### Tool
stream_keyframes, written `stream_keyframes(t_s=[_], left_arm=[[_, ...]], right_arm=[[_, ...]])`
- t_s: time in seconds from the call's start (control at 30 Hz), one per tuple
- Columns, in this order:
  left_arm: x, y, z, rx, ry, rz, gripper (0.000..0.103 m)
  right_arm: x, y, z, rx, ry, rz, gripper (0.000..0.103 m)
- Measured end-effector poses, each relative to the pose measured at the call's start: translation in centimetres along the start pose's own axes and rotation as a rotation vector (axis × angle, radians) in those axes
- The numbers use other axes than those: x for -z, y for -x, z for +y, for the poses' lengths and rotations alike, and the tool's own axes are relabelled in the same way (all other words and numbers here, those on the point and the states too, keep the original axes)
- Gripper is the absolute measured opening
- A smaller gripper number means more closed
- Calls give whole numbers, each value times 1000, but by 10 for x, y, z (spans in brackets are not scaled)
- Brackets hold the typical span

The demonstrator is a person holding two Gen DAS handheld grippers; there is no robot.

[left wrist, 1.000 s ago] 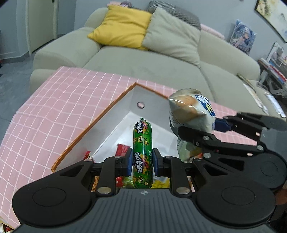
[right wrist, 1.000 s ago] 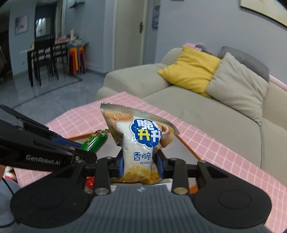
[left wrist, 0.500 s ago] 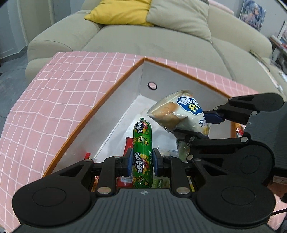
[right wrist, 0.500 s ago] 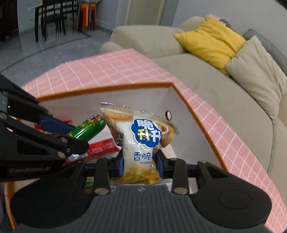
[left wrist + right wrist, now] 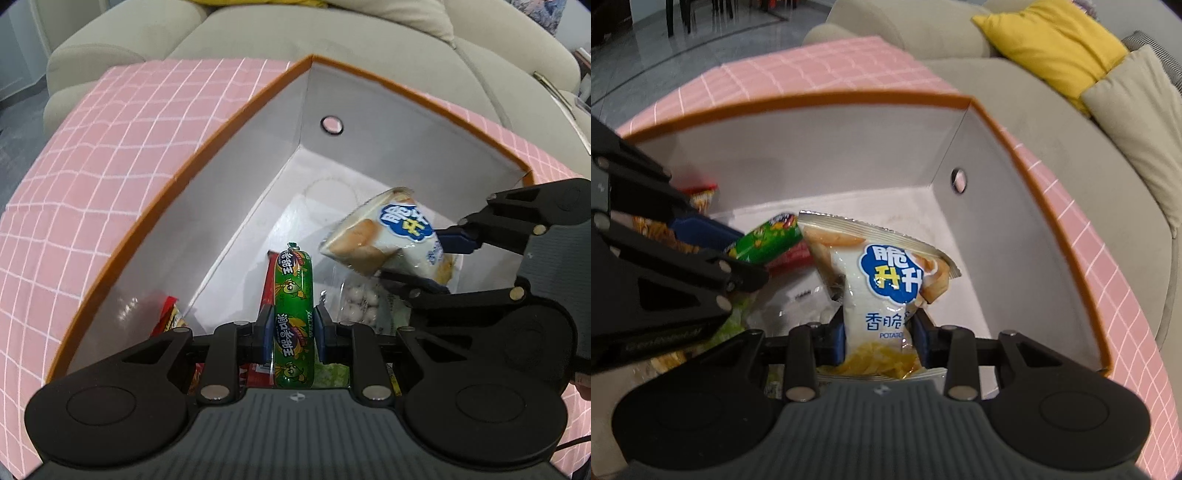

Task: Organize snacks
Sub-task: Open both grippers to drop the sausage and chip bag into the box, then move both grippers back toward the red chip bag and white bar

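I read "脆升升", "香脆" and "POTATO" on the white chip bag. The green sausage carries Chinese print, looks like "润口香甜王". Faint "GenRobot.AI" lettering on the left gripper body, blurred.

Home living room; beige sofa, yellow cushion (pink checked tablecloth)

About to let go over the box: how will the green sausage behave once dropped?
The sausage is a smooth, round tube, so it will likely roll on the box floor. Its glossy wrap looks slippery. It stands straight in the left gripper, so probably stiff.
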State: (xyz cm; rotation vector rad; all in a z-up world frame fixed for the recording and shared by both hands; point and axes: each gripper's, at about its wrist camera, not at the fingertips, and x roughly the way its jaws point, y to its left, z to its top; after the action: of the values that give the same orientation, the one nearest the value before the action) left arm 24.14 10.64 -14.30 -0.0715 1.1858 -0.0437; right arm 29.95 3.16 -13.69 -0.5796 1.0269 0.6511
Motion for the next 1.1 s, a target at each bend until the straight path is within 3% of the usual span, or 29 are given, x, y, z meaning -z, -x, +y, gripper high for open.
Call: stream_keyframes(t_s=[0.27,0.37,0.47,0.6,0.7,1.1], left_arm=[[1,-1,3,-2,32,19,25],[2,8,4,5,44,-3,26],[3,17,1,3,43,-25,37],[6,32,1,-8,57,-57,51],[9,46,3,-8,78,-80,63],[26,121,-7,-16,107,-245,65]], right_arm=[[-1,-3,-14,-3,-74,30,35],[0,3,-15,3,-86,25,46],[0,10,-16,0,-87,17,52],[-1,22,-15,30,-103,-1,71],[0,33,-14,34,-112,-10,75],[20,113,-13,76,-218,-174,87]])
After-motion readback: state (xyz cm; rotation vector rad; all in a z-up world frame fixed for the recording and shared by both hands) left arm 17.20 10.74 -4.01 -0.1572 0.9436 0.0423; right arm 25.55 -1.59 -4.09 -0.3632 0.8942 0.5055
